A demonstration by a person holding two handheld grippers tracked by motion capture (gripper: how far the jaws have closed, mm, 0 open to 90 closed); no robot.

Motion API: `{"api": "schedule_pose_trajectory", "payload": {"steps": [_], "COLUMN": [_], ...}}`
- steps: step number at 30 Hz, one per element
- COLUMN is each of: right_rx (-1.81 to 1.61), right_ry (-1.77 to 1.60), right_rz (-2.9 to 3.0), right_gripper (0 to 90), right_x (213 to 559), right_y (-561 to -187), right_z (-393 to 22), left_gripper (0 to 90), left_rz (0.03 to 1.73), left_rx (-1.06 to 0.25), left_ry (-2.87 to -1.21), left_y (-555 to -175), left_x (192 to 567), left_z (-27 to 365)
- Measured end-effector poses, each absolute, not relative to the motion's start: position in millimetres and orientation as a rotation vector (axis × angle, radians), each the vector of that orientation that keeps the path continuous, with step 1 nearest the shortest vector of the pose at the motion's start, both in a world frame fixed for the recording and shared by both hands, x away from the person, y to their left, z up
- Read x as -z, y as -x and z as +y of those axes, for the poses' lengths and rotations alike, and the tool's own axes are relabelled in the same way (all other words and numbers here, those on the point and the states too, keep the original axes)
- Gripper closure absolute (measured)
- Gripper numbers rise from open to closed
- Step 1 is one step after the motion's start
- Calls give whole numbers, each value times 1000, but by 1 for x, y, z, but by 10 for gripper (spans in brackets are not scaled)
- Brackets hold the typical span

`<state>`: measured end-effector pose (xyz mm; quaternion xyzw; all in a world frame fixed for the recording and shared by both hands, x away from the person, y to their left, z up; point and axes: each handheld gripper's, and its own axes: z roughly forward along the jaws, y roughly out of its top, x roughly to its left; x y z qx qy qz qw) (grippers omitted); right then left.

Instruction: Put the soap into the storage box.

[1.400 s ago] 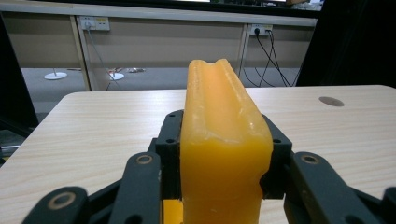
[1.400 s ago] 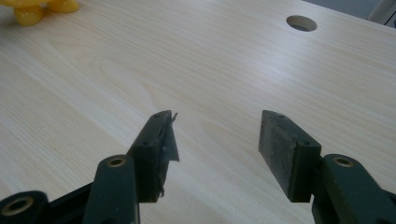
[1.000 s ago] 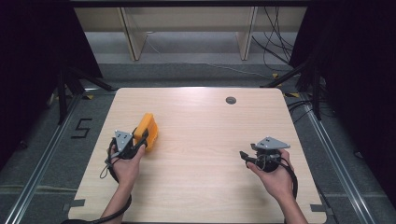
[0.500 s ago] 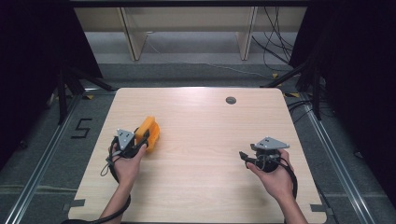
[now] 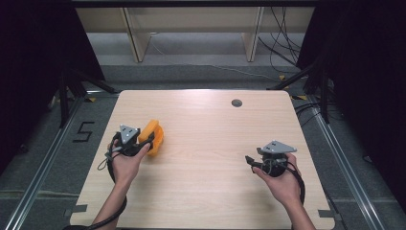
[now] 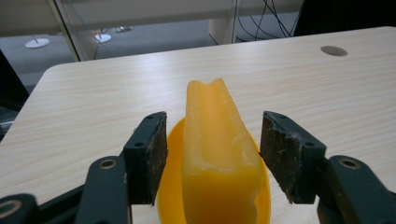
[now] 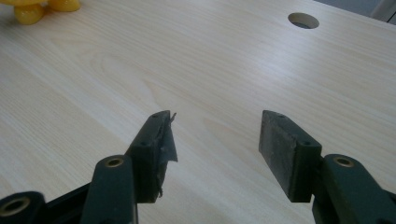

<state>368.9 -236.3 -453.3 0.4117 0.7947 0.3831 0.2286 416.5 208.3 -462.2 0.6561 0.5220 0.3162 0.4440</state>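
The table (image 5: pixel 206 143) carried an orange object (image 5: pixel 155 137) near its left edge. The left gripper (image 5: pixel 143 141), held in the person's left hand (image 5: pixel 125 160), sat against that object. The right gripper (image 5: pixel 250 161), held in the right hand (image 5: pixel 283 181), rested well apart, near the right edge. A round hole (image 5: pixel 236 102) marked the far side

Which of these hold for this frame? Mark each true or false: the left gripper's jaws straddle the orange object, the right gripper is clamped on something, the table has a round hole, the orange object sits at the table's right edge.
1. The left gripper has its jaws on either side of the orange object. True.
2. The right gripper is clamped on something. False: its jaws stand open over bare table.
3. The table has a round hole. True.
4. The orange object sits at the table's right edge. False: it lies on the left side.
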Motion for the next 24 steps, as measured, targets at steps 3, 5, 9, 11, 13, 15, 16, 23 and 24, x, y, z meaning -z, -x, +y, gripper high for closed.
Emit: {"api": "schedule_pose_trajectory", "payload": {"steps": [3, 5, 9, 11, 13, 15, 16, 23, 24], "right_rx": [-1054, -1051, -1064, -1066, -1070, -1065, -1062, -1064, -1067], "right_ry": [-1144, -1119, -1168, -1169, -1140, -1151, -1156, -1159, -1162], "right_rz": [2187, 2179, 2178, 2176, 2199, 2179, 2181, 2170, 2173], "right_gripper": [446, 446, 445, 444, 444, 443, 443, 444, 444], "right_x": [453, 454, 454, 454, 454, 454, 454, 453, 454], "right_y": [-369, -370, -368, -367, -370, -369, -369, -369, -369], "right_z": [-236, -237, -236, -236, -238, -237, -237, -239, -239], "left_gripper": [387, 377, 339, 326, 303, 285, 276, 276, 302], "left_rz": [1302, 1303, 1284, 1277, 1272, 1246, 1240, 1208, 1199], "left_rx": [-763, -754, -713, -703, -702, -676, -655, -558, -563], "left_ry": [-1645, -1656, -1710, -1726, -1727, -1730, -1732, -1731, -1715], "left_y": [-418, -417, -410, -405, -398, -389, -385, -335, -328], "left_x": [456, 452, 446, 442, 440, 442, 443, 478, 486], "left_z": [211, 213, 218, 223, 227, 233, 235, 268, 272]}}
